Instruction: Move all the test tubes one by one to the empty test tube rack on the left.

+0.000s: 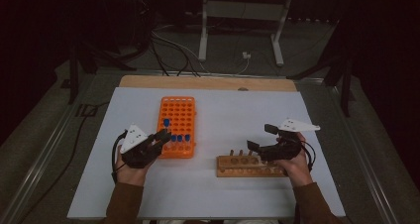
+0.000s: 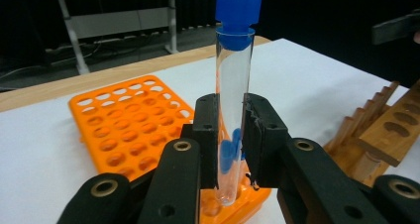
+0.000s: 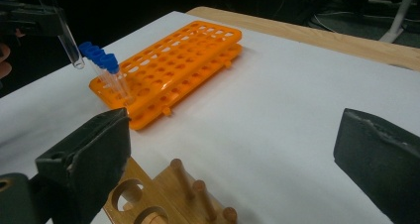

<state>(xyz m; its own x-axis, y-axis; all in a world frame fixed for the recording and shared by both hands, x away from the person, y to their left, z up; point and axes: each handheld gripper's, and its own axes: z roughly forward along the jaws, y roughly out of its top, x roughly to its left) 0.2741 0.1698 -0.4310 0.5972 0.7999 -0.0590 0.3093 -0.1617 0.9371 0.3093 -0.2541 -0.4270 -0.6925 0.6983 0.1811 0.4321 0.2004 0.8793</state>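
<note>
My left gripper (image 1: 159, 136) (image 2: 232, 135) is shut on a clear test tube with a blue cap (image 2: 234, 85), held upright just above the near end of the orange rack (image 1: 179, 112) (image 2: 124, 130). The tube's cap (image 1: 166, 122) shows over the rack's left side. In the right gripper view the tube (image 3: 67, 35) hangs clear of the orange rack (image 3: 183, 60). Several blue-capped tubes (image 1: 179, 139) (image 3: 103, 60) stand in the rack's near row. My right gripper (image 1: 261, 137) (image 3: 233, 149) is open above the wooden rack (image 1: 247, 165) (image 3: 163, 199), with nothing between its jaws.
Both racks rest on a white table top (image 1: 237, 110) with a wooden strip (image 1: 208, 81) along its far edge. Beyond it, cables (image 1: 173, 45) and a metal stand (image 1: 242, 16) are on the dark floor. The wooden rack (image 2: 391, 130) lies to the right of the held tube.
</note>
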